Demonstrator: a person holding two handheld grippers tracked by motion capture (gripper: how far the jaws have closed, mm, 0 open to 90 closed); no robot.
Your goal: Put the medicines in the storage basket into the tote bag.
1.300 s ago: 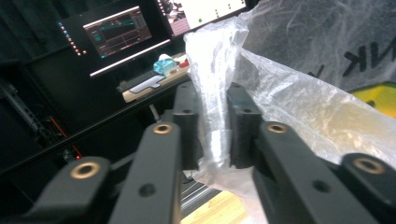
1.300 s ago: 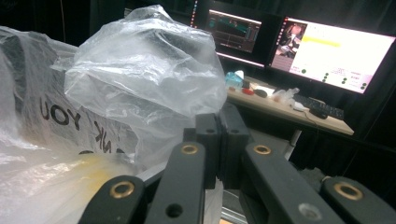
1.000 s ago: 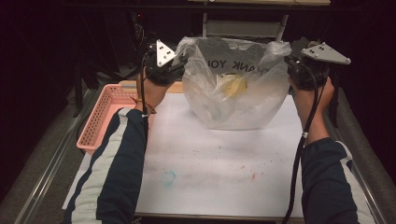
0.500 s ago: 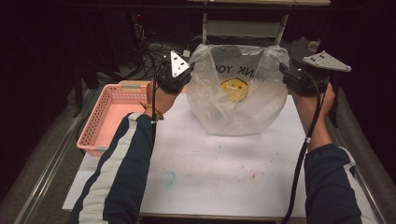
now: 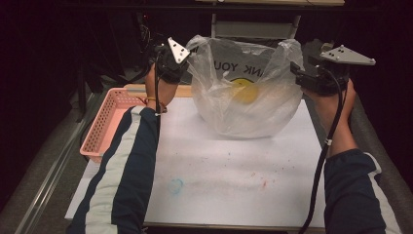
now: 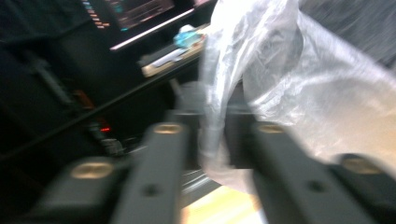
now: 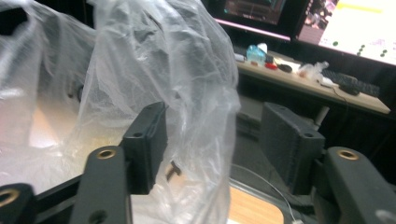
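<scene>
Bag: we see a clear plastic bag [image 5: 243,92] held up over the far half of the worktop [image 5: 219,165], stretched between the two hand-held grippers, its rounded bottom resting on or just above the white sheet.
Writing: through the film we read, mirrored, parts of the words "THANK YOU" in dark capitals; the first letters are hidden in folds. Below them sits a yellow round mark [image 5: 243,91].
Left hand-held gripper [image 6: 212,140]: in the left gripper view we see its jaws nearly closed, pinching a gathered strip of the bag's film between them; the picture is blurred.
Right hand-held gripper [image 7: 215,149]: in the right gripper view we see its jaws standing wide apart; the bag's film drapes over and around the left jaw and hangs in the gap, and we cannot tell whether anything is clamped.
Basket: a pink perforated basket [image 5: 104,122] lies at the left edge of the worktop, beside the person's left forearm.
Sheet: faint blue and red stains mark the white surface near the person.
Background: lit screens and a cluttered desk; their text is too small to read.
</scene>
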